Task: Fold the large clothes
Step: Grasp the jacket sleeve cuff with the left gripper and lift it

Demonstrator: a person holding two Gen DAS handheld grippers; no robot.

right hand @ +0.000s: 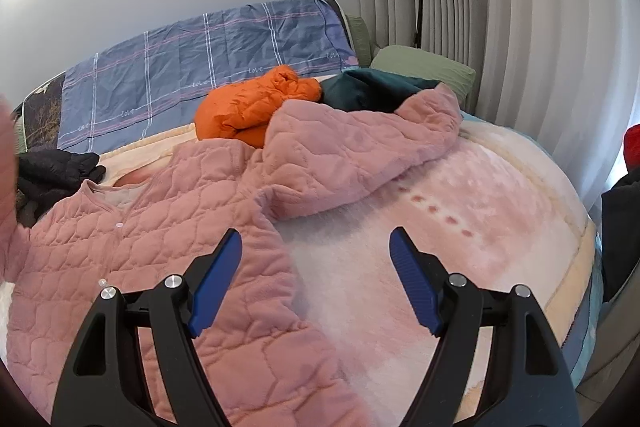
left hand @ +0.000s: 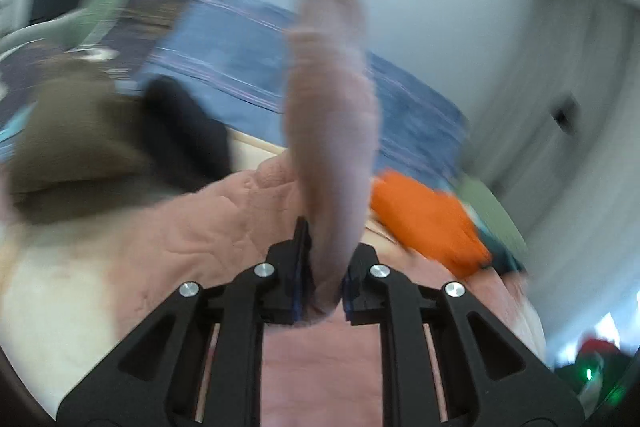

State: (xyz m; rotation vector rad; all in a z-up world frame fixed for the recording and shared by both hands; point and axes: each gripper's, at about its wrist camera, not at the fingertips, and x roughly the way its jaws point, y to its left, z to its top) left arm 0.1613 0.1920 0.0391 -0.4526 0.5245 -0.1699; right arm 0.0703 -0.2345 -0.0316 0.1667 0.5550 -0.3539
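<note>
pink jacket [right hand: 168, 227] lies spread on the bed [right hand: 480, 207]. our left claw [left hand: 325, 267] pinches its sleeve [left hand: 332, 107] tight, held up. our right claw [right hand: 316, 279] is wide, just above its edge.

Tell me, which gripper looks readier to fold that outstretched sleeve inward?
Right, probably. The right gripper hangs open over the pink quilted jacket, facing the sleeve; the left gripper is clamped on pink fabric.

Left wrist: low, close over the pink quilted jacket [left hand: 224, 223], facing the headboard wall, blurred | Right wrist: higher, facing the curtain [right hand: 500, 27] | Shared by the 2 views: orange jacket [right hand: 256, 103], blue plaid sheet [left hand: 224, 55]
</note>
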